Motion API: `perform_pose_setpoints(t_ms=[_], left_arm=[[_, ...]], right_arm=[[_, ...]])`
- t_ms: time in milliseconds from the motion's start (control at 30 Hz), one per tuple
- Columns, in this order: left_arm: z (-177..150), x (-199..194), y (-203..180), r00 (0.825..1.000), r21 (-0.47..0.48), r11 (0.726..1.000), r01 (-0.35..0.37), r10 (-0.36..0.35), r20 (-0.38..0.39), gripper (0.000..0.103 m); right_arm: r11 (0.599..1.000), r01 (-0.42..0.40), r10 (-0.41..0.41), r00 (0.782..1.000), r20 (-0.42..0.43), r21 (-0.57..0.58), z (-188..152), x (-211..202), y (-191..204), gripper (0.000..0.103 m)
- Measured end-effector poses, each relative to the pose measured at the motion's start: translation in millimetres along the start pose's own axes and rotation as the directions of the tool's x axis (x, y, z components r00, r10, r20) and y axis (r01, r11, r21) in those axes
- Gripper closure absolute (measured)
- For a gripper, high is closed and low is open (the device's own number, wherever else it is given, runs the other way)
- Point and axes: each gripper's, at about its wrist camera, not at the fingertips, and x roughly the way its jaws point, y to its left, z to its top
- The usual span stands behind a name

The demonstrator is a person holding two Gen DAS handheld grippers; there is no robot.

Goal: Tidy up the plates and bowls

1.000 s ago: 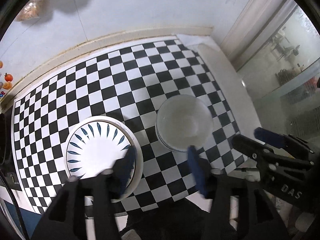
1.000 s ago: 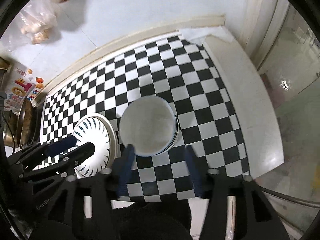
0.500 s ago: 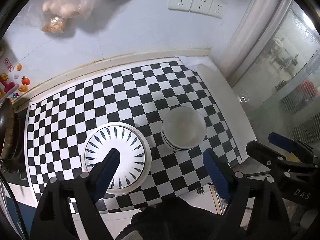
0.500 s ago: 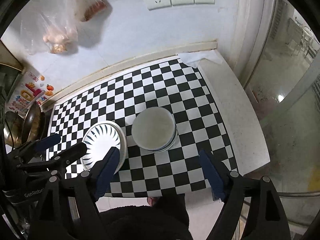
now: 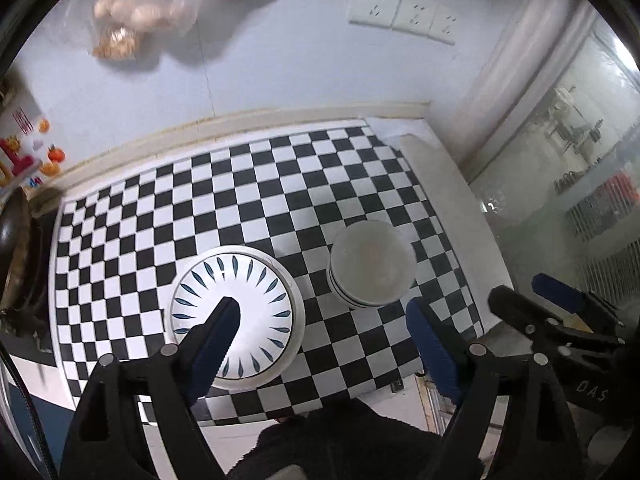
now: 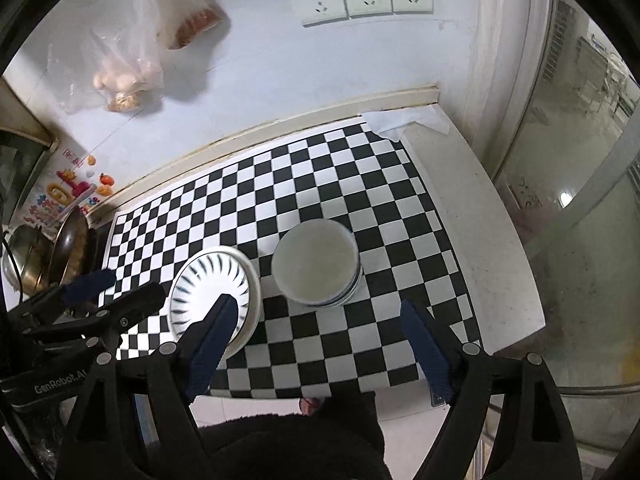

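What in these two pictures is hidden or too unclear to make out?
- Plate stack, left view: the near part is behind the left gripper's finger; the number of plates is unclear.
- Bowl stack, right view: the top bowl covers the ones below, so no count.
- Pans, right view: cut off by the picture's edge.
- Hanging bags, left view: contents blurred.

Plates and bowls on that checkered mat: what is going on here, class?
A person holds a gripper in each hand above a checkered mat. The left gripper and right gripper have just been opening and hold nothing. Below sit a plate stack topped with a blue-leaf plate, and beside it a stack of white bowls. Both piles look sorted.
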Motion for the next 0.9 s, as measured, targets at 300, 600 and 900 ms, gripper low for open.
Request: perform_pose_setpoints(t_ms=[300, 600, 900], left_arm=[[32.8, 108.4, 19.0, 0.973, -0.090, 0.992, 0.088, -0.105, -0.207, 0.019], [60.6, 212.3, 22.6, 0.900, -0.158, 0.976, 0.150, -0.201, -0.387, 0.023], [62.0, 266.6, 17.6, 0.817, -0.191, 0.958, 0.216, -0.284, -0.502, 0.037]], right_arm=[[0.995, 0.018, -0.010, 0.996, -0.089, 0.094, 19.4, 103.1, -44.8, 0.017], [0.977, -0.020, 0.071, 0.970, -0.234, 0.212, 27.4, 207.1, -71.3, 0.017], [0.919, -0.119, 0.252, 0.911, -0.327, 0.376, 23.9, 274.1, -87.3, 0.023]])
